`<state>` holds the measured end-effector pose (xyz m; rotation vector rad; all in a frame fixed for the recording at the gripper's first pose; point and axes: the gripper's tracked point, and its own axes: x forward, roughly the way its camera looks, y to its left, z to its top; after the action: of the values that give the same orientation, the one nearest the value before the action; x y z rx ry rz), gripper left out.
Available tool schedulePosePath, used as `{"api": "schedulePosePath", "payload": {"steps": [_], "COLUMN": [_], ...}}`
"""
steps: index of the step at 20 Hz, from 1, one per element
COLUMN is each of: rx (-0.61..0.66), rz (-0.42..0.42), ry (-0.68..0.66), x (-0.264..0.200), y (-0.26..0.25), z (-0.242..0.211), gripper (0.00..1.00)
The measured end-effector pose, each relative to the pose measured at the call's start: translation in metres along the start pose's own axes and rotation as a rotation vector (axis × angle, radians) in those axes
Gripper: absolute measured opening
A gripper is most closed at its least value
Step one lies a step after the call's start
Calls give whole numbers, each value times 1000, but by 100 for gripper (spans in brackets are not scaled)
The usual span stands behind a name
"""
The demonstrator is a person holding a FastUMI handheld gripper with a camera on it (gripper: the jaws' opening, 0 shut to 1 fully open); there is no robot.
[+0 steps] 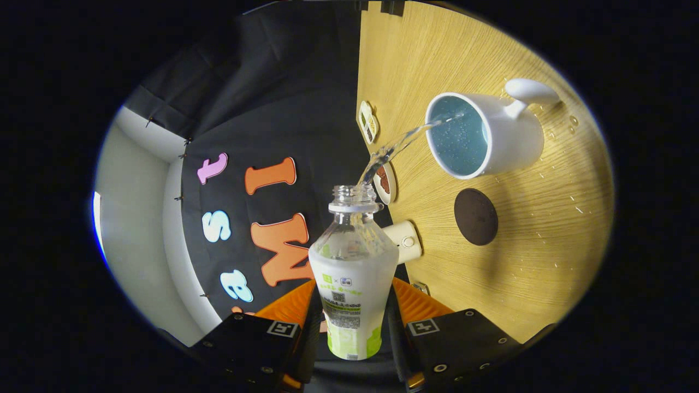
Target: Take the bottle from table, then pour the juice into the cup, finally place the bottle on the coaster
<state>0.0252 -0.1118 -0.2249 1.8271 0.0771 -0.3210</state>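
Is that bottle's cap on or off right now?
Off. The bottle, gripped between the gripper fingers, has a bare open neck, and liquid streams from it into the white cup.

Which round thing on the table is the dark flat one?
The coaster, a dark brown disc lying flat on the table, beside the white cup. The gripper grips the bottle.

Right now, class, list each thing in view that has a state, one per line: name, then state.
bottle: uncapped, tipped, pouring, held between the gripper's fingers
gripper: shut on bottle
cup: standing on the table, taking the stream
coaster: bare, beside cup
table: spattered with drops near cup
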Motion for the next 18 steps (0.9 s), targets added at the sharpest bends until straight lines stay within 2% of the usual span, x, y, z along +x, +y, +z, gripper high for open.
{"api": "schedulePosePath", "payload": {"steps": [18], "rx": [113], "rz": [-7], "ry": [-3], "x": [1], "y": [5], "z": [-1], "gripper": [58]}}
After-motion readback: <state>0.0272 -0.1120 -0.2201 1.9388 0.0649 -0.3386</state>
